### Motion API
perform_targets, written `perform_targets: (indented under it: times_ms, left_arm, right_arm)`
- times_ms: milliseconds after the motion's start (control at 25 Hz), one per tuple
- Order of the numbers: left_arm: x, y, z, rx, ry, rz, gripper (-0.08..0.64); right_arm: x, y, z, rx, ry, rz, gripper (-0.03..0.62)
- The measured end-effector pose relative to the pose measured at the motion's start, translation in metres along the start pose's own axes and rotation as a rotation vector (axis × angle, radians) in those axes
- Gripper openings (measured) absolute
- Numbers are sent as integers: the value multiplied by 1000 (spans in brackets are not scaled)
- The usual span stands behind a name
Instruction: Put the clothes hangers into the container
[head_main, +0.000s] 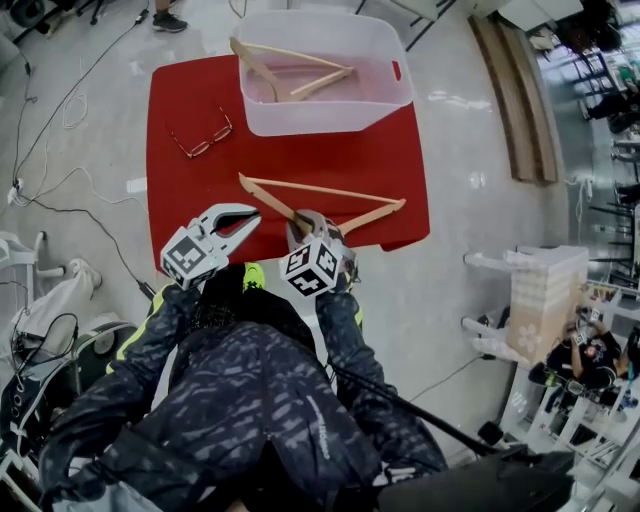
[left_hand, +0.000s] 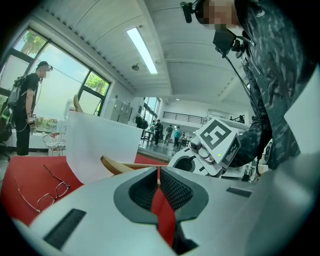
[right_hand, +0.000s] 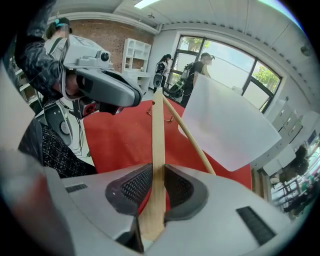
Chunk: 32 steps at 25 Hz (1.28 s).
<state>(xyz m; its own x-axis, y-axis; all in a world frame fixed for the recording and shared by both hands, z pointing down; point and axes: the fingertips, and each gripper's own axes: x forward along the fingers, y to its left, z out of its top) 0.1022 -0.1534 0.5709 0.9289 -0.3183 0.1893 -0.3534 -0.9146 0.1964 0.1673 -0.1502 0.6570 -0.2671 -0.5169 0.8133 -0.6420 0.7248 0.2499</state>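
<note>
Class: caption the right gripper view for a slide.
Right gripper grips a wooden hanger over the red table, white container beyond.

I hold one hand-held gripper in each hand, both out in front of my torso, side by side and near each other.

- **Left hand-held gripper** (left_hand: 158, 171): points close to level. The jaws are together at the tips, with nothing between the pads.
- **Right hand-held gripper** (right_hand: 158, 181): tilts steeply down. The jaws are clamped on a flat arm of a hanger (right_hand: 158, 140), with a pad pressing each face.
- **Left arm** (head_main: 150, 345) and **right arm** (head_main: 345, 325): bent at the elbow, forearms close to the body, in dark patterned sleeves.
</note>
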Motion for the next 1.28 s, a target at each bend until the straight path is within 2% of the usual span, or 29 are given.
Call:
perform_targets:
  times_ms: [200, 360, 840, 1280]
  left_arm:
    - [3, -1, 4, -2, -17, -7, 14]
    - [-4, -3, 16, -27, -21, 19, 13]
    - [-21, -33, 27, 47, -66, 24, 12]
    - [-24, -32, 89, 101, -109, 33, 14]
  right_arm:
    - [-12, -4, 11, 21, -37, -19, 83]
    - [-31, 1, 24, 36, -70, -28, 83]
    - [-74, 8, 34, 36, -155, -79, 83]
    - [-116, -19, 75, 17, -249, -149, 83]
